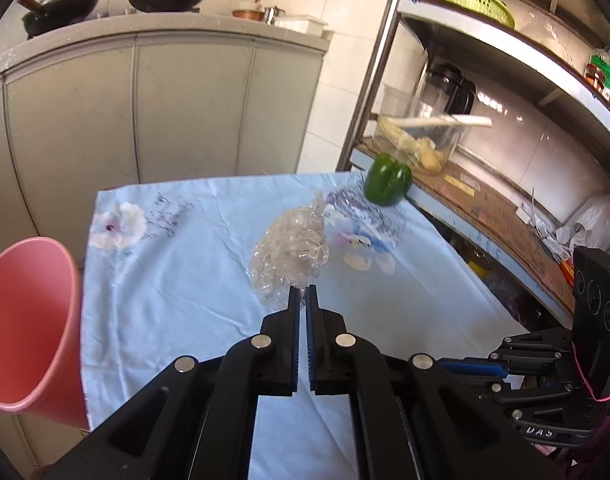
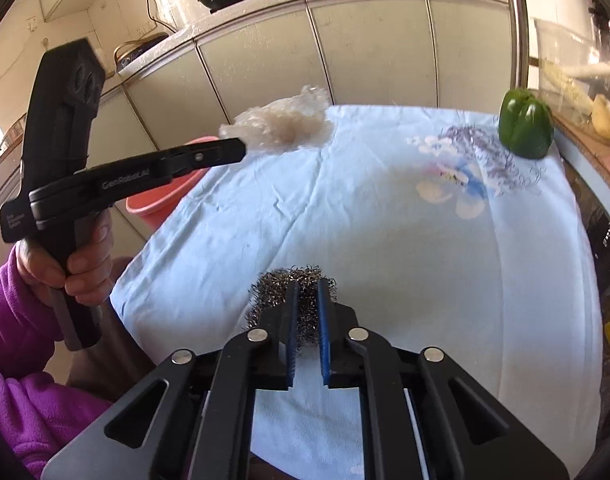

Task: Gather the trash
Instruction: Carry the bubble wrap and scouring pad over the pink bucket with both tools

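Nearest the right wrist camera, the right tongs [image 2: 307, 304] are closed most of the way on a steel scourer [image 2: 291, 300], the wire ball squeezed between the two blue pads just above the near edge of the desk [image 2: 385, 260], which is covered by a pale blue cloth.

The left tongs [image 1: 304, 296] are pinched nearly together, only a sliver of gap showing, on the near edge of a crumpled clear wrap [image 1: 291, 248]. From the right wrist view the wrap hangs off the tong tips, raised clear of the cloth over the desk's left side, its long axis running on from the tips.

Beyond and to the left of those tips, off the desk's left edge and lower down, stands a pink bin [image 1: 29, 320], mouth tilted toward the camera. That is the relation that matters: the bin lies to the left of the wrap, much nearer the left hand than the right, so the left load looks likely to go in first, with the scourer having to cross the whole desk.

Farthest off, a green pepper [image 2: 525, 124] sits at the desk's far right corner, well apart from both tongs.
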A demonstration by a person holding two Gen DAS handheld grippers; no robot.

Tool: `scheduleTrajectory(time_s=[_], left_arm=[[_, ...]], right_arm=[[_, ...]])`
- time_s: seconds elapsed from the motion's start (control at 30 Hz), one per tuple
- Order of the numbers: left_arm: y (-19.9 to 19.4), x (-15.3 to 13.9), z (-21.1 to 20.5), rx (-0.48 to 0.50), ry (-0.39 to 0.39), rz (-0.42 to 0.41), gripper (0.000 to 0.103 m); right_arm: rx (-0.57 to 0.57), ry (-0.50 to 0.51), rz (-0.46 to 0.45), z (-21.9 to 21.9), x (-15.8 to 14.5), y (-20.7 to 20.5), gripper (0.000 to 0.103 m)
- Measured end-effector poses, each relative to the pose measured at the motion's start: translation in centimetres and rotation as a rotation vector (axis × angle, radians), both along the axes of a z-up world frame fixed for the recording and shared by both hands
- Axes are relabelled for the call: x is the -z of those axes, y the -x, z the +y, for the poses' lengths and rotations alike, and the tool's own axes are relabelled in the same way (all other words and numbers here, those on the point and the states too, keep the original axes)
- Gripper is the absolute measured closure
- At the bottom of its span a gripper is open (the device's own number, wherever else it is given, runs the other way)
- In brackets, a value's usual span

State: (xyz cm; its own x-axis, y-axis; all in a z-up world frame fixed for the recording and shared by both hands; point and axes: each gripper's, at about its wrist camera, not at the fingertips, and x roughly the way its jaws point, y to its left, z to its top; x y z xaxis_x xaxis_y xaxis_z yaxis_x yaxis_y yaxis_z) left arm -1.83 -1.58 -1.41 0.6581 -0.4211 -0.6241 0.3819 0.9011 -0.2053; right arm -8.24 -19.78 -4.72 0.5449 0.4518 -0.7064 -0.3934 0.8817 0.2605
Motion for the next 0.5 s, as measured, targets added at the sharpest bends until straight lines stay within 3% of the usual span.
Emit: scheduleTrajectory(time_s=[0.5], left_arm=[[2.8,-2.6,6.5,-0.171,0.023,-0.105,0.101]], right_arm=[[-0.016,0.007,-0.149,3.1,-4.7,-1.4,0.094]])
